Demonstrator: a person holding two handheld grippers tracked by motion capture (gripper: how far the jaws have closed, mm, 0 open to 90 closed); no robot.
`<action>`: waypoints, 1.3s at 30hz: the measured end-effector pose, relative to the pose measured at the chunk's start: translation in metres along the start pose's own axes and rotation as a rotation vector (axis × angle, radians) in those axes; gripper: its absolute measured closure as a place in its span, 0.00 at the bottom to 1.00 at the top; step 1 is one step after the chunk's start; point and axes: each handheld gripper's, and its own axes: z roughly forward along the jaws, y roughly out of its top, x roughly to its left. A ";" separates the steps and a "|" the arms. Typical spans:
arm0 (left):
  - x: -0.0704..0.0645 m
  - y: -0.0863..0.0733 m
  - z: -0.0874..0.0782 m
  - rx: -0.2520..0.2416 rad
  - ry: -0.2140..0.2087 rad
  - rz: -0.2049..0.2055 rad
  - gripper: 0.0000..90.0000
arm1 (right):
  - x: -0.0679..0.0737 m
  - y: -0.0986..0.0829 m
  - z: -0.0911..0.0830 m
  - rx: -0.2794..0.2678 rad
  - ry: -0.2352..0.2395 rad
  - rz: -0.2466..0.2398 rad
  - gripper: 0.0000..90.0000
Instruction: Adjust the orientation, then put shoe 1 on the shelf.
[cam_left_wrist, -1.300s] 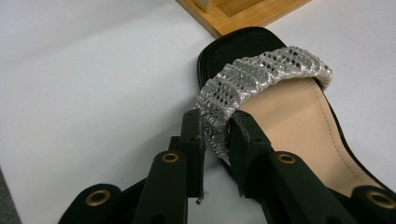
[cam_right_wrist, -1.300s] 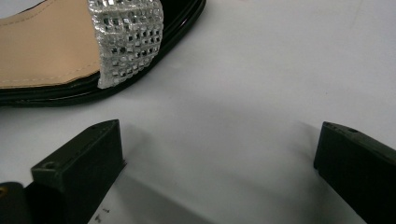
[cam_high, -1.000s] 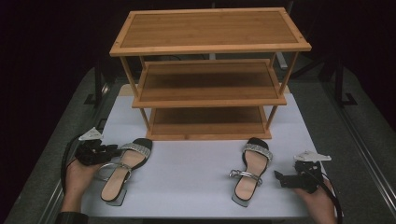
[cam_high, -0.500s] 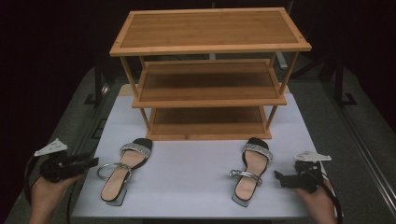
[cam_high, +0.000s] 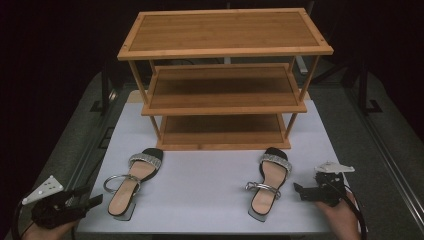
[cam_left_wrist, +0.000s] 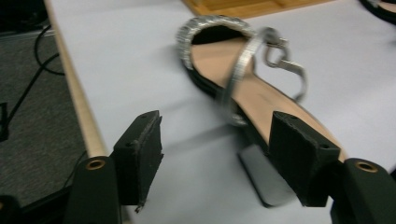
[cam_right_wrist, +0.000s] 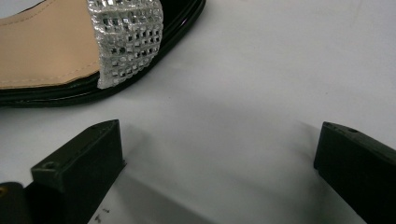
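Sandals (cam_high: 131, 181) lie apart from spread, empty tongs: left tongs (cam_high: 92, 201) near one heel; right tongs (cam_high: 299, 191) perhaps just beside the other sandal (cam_high: 269, 181).

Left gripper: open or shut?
Open. The left gripper has its black jaws spread, white table between them, just short of the tan silver-strapped sandal.

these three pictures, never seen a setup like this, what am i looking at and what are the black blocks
A person sits at a table with a hand-held two-jaw gripper in each hand. The high view looks down from above: the left gripper at bottom left, the right gripper at bottom right. The other two views come from cameras riding on the grippers; the black blocks are their jaws, both open and holding nothing. On the white mat lie two sandals, the left sandal and the right sandal, in front of a three-shelf wooden rack.
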 end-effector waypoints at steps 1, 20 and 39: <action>-0.005 -0.001 0.000 -0.004 -0.006 0.003 0.34 | 0.000 0.000 0.000 0.000 0.000 0.000 0.01; -0.040 -0.009 0.035 0.026 0.001 0.038 0.15 | 0.000 0.000 0.000 0.001 -0.002 0.004 0.01; -0.030 -0.018 0.040 0.153 0.158 0.059 0.24 | 0.000 0.000 0.000 0.000 -0.002 0.004 0.01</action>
